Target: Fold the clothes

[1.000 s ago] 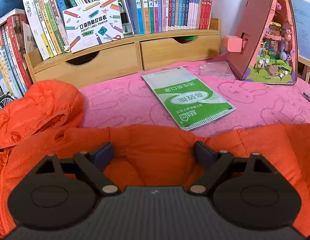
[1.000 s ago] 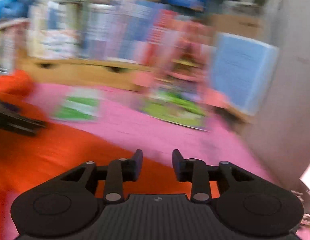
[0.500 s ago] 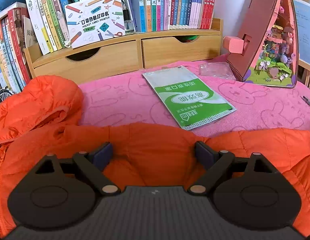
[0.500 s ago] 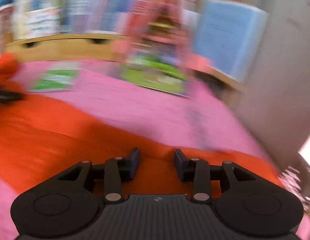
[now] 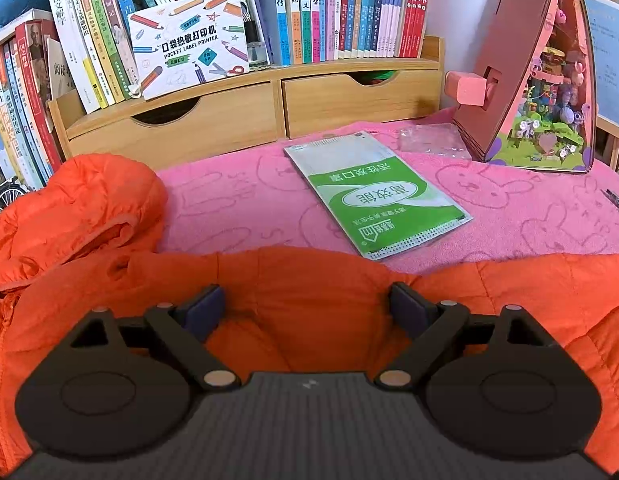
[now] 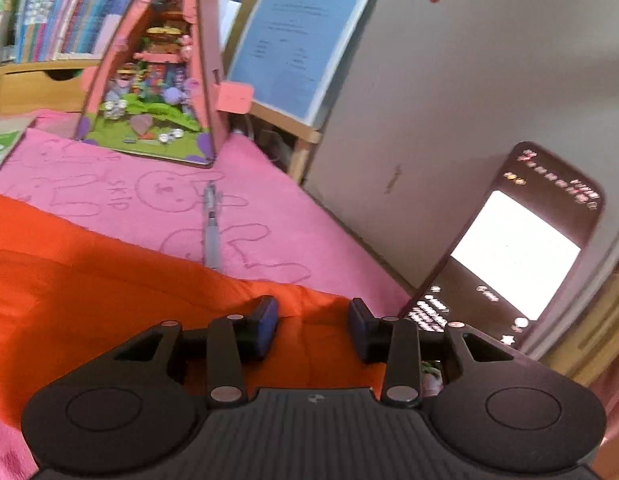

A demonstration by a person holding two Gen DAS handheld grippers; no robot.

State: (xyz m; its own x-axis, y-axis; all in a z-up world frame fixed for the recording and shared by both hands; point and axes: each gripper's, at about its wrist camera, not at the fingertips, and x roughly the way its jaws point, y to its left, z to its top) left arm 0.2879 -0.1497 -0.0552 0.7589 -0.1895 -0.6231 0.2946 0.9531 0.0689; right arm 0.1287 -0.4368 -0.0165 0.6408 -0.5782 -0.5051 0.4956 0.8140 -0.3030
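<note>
Across the pink rabbit-print cloth on the bench lies the orange padded jacket, hood at left. Left tongs spread wide above its upper edge, released. Right tongs parted over the jacket's right end, gripping nothing. Beyond: mask packet, pen, miniature house model.

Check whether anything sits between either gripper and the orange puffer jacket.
Nothing visible does. The left gripper and right gripper both stand open directly over the orange puffer jacket. The grey pen lies on the pink towel beyond its edge.
</note>
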